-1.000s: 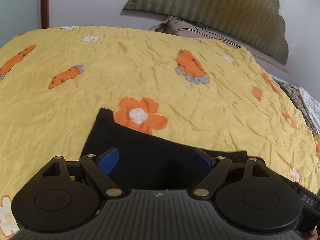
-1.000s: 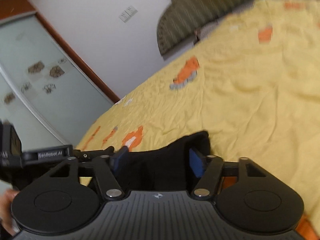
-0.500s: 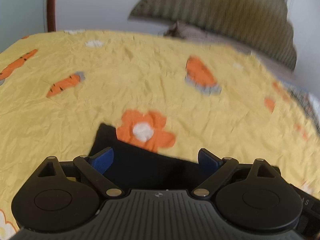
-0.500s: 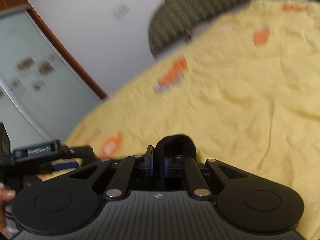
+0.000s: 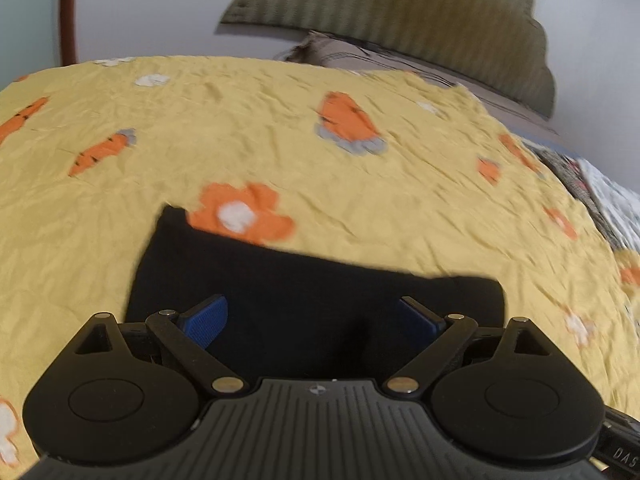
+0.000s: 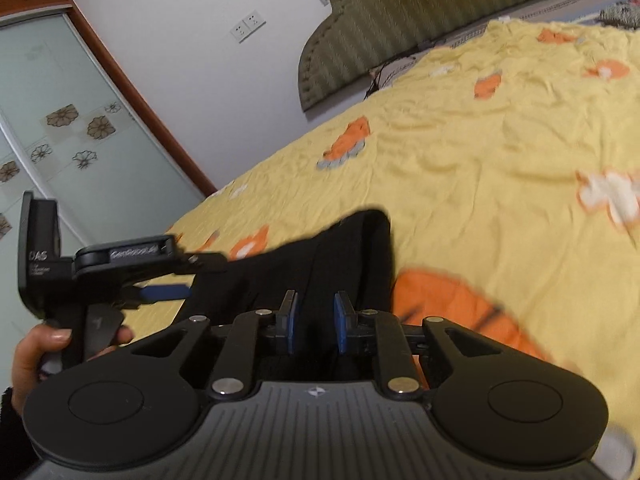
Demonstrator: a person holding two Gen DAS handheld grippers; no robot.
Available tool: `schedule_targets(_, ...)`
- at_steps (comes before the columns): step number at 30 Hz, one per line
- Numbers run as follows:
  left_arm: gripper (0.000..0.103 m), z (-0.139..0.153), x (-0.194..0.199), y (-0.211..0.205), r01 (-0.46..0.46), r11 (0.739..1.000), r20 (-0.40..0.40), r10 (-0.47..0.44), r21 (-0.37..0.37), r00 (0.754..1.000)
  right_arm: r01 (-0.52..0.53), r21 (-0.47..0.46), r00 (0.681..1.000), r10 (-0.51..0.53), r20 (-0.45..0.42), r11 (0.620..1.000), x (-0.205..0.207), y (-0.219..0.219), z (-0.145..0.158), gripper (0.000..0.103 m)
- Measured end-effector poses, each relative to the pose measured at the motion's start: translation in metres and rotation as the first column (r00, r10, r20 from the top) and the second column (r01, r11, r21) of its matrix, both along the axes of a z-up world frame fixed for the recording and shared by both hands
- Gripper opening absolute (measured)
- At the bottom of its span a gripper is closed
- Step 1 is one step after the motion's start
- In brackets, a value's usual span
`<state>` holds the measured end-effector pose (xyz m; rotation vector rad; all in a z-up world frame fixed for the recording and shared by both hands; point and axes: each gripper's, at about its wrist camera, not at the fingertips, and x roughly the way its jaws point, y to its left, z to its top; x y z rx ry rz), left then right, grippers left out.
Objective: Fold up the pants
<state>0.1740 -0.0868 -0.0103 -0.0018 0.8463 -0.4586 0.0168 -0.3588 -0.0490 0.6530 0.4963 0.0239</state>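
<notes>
Covering the bed, a yellow carrot-print sheet (image 5: 280, 140); black pants (image 5: 304, 296) under spread left claw (image 5: 316, 314), right claw (image 6: 314, 318) half-parted.

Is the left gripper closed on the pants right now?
No, the left gripper is wide open, its pads apart over the black pants.

Location: home bedroom. Evidence: bed w/ yellow carrot-and-flower print sheet (image 5: 280, 128); padded olive headboard (image 6: 420, 12) against white wall; pillow (image 5: 360, 52) at bed head; wall sockets (image 6: 249, 26); frosted sliding door (image 6: 60, 120) w/ flower decals, wood frame.
</notes>
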Motion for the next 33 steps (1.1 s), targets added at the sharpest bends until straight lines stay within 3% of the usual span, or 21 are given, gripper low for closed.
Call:
schedule_targets(2,0.093,-0.005,-0.010,-0.009,0.036,0.999,0.004,-0.037,0.014,0.999,-0.008,0.016,1.000,0.008,-0.010,1.000,-0.006,0.003,-0.002,0.020)
schedule_targets(7,0.093,-0.015,-0.024,-0.026,0.088,0.993,0.033,-0.091,0.083,0.995,-0.025,-0.014,0.999,0.025,-0.031,1.000,-0.013,0.010,-0.005,0.060)
schedule_targets(12,0.093,-0.018,-0.023,-0.025,0.065,0.995,0.024,-0.067,0.080,0.997,-0.049,-0.034,0.999,0.048,-0.012,0.998,-0.011,0.018,-0.006,0.060)
schedule_targets(15,0.093,-0.018,-0.021,-0.022,0.043,0.997,0.009,-0.044,0.062,0.999,-0.064,-0.050,0.998,0.064,0.002,0.997,-0.005,0.020,-0.007,0.058)
schedule_targets(17,0.093,-0.017,-0.021,-0.021,0.031,0.998,0.005,-0.031,0.051,1.000,-0.060,-0.064,0.998,0.059,-0.012,0.996,0.000,0.020,-0.010,0.042)
schedule_targets(18,0.093,-0.015,-0.022,-0.022,0.029,0.999,0.004,-0.030,0.044,1.000,-0.047,-0.096,0.999,0.044,-0.031,0.994,0.002,0.021,-0.012,0.025)
schedule_targets(21,0.093,-0.009,-0.025,-0.023,0.048,0.999,0.007,-0.048,0.014,0.999,-0.041,-0.099,0.999,0.039,-0.021,0.994,-0.007,0.016,-0.012,0.009)
schedule_targets(26,0.093,-0.006,-0.031,-0.029,0.051,0.999,0.025,-0.052,0.013,0.998,-0.020,-0.164,1.000,0.023,0.018,0.986,-0.021,0.018,0.004,0.006)
schedule_targets(28,0.093,-0.012,-0.031,-0.032,0.057,0.998,0.008,-0.058,0.030,0.998,-0.024,-0.181,1.000,0.022,-0.012,0.983,-0.020,0.018,0.000,0.006)
schedule_targets(31,0.093,-0.020,-0.030,-0.034,0.066,0.996,-0.007,-0.066,0.062,0.998,-0.022,-0.112,0.998,0.014,-0.064,0.993,-0.013,0.010,-0.016,0.007)
schedule_targets(33,0.093,-0.021,-0.030,-0.032,0.073,0.995,-0.010,-0.072,0.072,0.997,-0.016,-0.144,0.997,0.005,-0.074,0.989,-0.013,0.010,-0.005,0.008)
